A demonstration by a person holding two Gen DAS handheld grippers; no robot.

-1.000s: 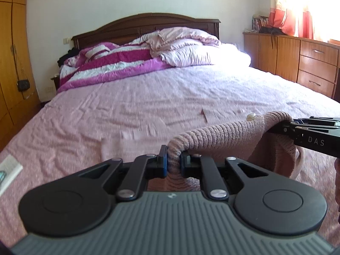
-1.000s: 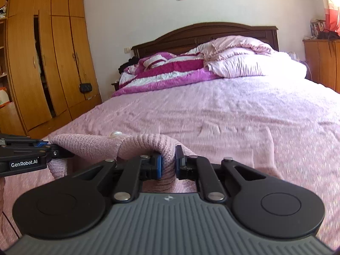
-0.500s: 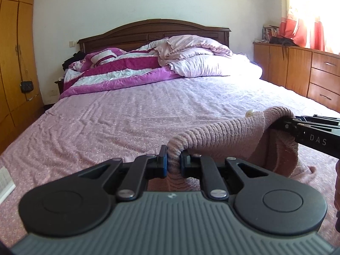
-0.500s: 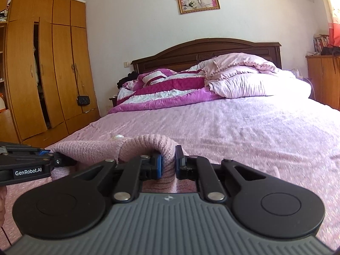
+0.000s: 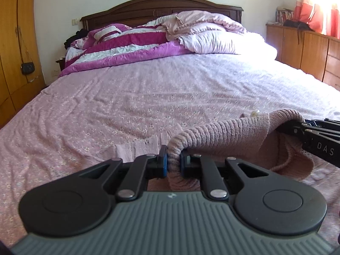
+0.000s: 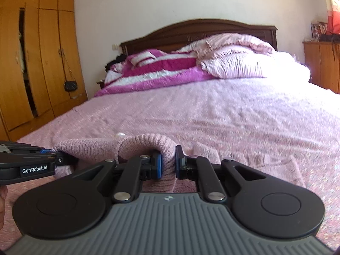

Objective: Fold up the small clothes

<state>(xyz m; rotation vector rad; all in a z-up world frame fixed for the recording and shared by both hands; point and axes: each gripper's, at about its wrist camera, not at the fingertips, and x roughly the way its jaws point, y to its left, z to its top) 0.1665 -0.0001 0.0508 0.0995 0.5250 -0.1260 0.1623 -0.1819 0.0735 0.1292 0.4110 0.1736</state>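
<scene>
A small dusty-pink knit garment with a pearl button hangs stretched between my two grippers above the pink bedsheet. My left gripper is shut on its ribbed edge. My right gripper is shut on the other end of the same edge. In the left wrist view the right gripper comes in from the right. In the right wrist view the left gripper reaches in from the left. The lower part of the garment droops behind the gripper bodies, out of sight.
A magenta and white striped quilt and pale pillows are heaped by the dark headboard. A wooden wardrobe with a small black bag stands left. Wooden drawers line the right wall.
Both grippers have carried the garment forward over the bed and lower, still shut on it. The bed surface now fills more of both views.
</scene>
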